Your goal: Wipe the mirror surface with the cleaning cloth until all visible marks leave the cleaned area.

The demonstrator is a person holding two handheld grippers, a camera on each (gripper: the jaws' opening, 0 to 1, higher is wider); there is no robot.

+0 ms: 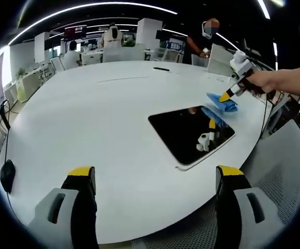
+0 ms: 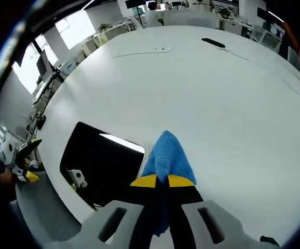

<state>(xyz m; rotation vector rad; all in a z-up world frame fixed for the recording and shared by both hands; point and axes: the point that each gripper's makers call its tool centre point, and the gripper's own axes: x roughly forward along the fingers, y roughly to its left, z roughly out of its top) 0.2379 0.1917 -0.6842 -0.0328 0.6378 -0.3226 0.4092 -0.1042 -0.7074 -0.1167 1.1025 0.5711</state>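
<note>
Big white table (image 1: 87, 119) under everything. Dark mirror (image 1: 189, 132) flat near its edge, easy to reach. Blue cloth (image 2: 166, 155) beside mirror, pinched tight by right gripper (image 2: 163, 181), ready for wiping. Left gripper (image 1: 158, 179) wide open, holding nothing.

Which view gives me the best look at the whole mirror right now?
The left gripper view: the mirror lies flat on the white table with its whole outline showing, the blue cloth at its far edge. In the right gripper view, the mirror is partly hidden behind the right gripper and cloth.
</note>
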